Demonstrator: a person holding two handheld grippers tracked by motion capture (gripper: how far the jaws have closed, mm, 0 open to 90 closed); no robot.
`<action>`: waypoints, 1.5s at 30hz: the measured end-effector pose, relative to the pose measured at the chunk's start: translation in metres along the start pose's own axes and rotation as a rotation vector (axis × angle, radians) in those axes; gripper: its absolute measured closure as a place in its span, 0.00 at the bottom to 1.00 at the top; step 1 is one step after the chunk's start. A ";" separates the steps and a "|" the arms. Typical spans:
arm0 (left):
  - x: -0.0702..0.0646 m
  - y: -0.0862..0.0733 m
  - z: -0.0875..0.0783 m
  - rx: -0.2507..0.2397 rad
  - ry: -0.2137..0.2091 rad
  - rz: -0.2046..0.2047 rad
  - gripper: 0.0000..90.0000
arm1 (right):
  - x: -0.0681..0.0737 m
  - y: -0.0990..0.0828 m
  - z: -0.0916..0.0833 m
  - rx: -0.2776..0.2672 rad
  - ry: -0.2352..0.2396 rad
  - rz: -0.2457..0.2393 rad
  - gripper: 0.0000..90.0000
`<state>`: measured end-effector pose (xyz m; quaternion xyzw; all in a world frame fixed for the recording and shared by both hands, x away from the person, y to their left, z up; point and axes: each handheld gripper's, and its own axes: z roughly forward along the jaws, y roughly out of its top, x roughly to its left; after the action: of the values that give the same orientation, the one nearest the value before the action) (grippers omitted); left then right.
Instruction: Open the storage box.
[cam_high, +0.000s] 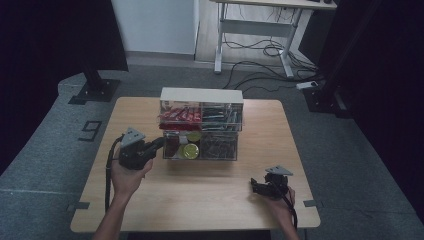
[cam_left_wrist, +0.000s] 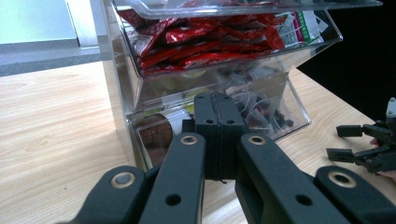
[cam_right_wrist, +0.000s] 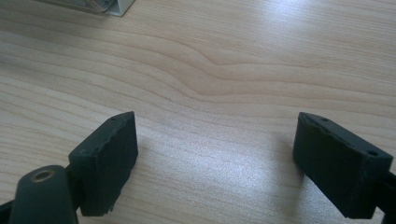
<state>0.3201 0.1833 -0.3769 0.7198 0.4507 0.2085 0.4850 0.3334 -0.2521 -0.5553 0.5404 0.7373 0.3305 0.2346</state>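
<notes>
Left gripper view | left gripper (cam_left_wrist: 218, 116) closed, empty | right gripper (cam_right_wrist: 215, 163) wide apart

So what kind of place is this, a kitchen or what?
More likely a lab or recording room: a lone wooden table, dark stands bolted by it, and loose cables under a desk behind. The clear snack organizer looks staged.

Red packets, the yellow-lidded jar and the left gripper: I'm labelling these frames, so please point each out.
red packets (cam_left_wrist: 205, 44), left gripper view, on the middle of the pile.
yellow-lidded jar (cam_high: 190, 150), high view, on its lid.
left gripper (cam_left_wrist: 218, 122), left gripper view, where its shut jaws meet.
</notes>
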 end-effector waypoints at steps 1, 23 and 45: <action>0.001 0.001 0.001 0.002 -0.004 -0.002 1.00 | 0.000 0.000 0.000 0.000 0.000 0.000 0.15; -0.001 0.030 0.022 0.013 -0.035 -0.012 1.00 | 0.000 0.000 0.000 0.001 0.001 0.001 0.15; 0.000 0.043 0.038 0.035 -0.064 -0.027 1.00 | 0.000 0.000 0.000 0.002 0.001 0.001 0.15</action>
<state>0.3676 0.1589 -0.3558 0.7281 0.4484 0.1710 0.4894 0.3334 -0.2521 -0.5552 0.5410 0.7373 0.3302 0.2337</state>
